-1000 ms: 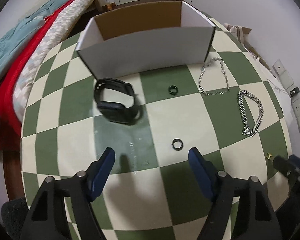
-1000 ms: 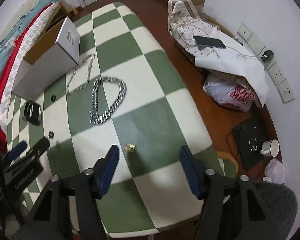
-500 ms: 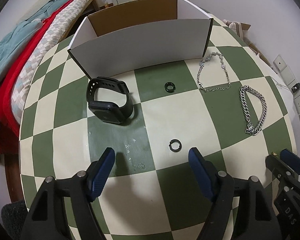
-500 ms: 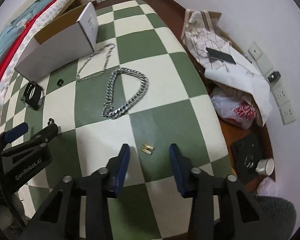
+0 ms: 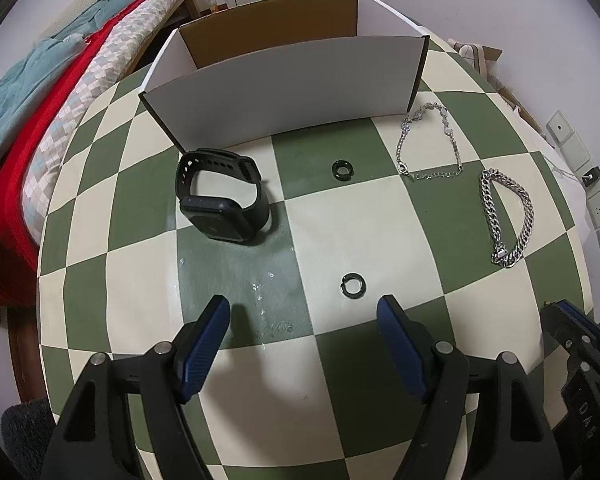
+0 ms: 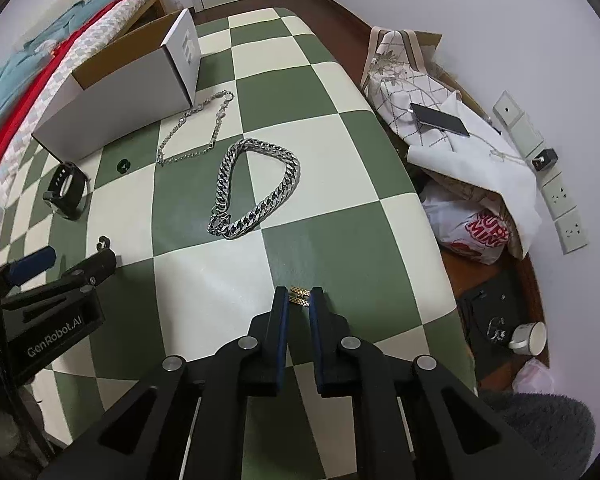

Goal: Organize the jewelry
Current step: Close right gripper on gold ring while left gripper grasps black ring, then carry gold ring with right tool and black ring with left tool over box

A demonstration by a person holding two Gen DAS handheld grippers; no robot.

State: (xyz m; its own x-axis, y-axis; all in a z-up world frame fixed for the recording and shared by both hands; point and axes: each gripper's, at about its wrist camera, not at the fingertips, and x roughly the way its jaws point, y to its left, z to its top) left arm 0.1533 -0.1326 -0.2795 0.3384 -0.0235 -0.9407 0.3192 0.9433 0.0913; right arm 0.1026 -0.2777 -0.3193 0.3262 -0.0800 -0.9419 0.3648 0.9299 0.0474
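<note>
My right gripper [image 6: 299,301] points down at the green-and-cream checked table [image 6: 340,128]; its jaws are closing and the pads pinch a small gold ring [image 6: 300,295] lying on the cloth. To the left my left gripper [image 5: 302,308] stands open above the table, holding nothing. A black ring [image 5: 353,285] lies just beyond its fingertips. Farther back are a black smartwatch [image 5: 220,200], a second black ring [image 5: 342,169], a thin silver bracelet [image 5: 428,148] and a thick silver chain [image 5: 508,220]. An open white cardboard box [image 5: 284,84] stands behind them.
A bed with red and teal bedding [image 5: 28,120] borders the table on the left. Right of the table's edge the floor holds bags [image 6: 472,232], a phone [image 6: 440,120] on cloth, a mug [image 6: 528,336] and wall sockets [image 6: 560,200].
The right jaws have drawn together from wide apart and now pinch the gold ring; the gripper came in over it. The left gripper stays open in the same spot.
</note>
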